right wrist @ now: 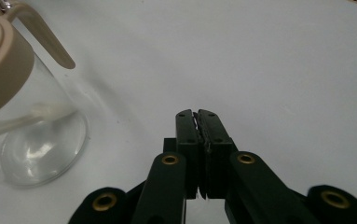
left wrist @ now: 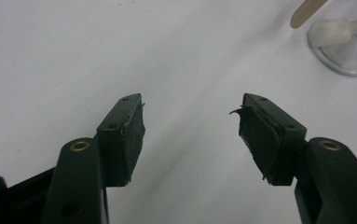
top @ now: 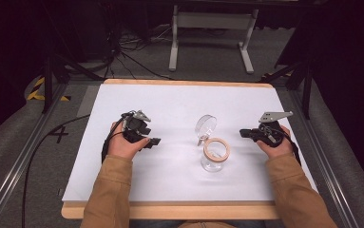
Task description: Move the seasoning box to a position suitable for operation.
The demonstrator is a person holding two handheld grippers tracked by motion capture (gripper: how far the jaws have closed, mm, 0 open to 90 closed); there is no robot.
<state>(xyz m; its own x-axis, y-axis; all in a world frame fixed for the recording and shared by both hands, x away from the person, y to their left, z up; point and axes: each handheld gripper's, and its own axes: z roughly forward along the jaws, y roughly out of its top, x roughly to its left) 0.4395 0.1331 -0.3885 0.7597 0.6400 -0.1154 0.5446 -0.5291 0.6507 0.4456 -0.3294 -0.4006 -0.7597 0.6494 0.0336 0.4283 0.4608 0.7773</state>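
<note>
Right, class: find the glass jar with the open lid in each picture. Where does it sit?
High view: the glass jar stands right of centre on the white table, between the two hands.
Left gripper view: its base is at the top right corner.
Right gripper view: it is at the left edge.
Shared landmark: the jar's tan rim.

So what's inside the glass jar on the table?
The glass jar looks empty: its clear base shows through the wall. Its hinged lid stands open behind it. The tan rim ring hides a little of the inside.
</note>
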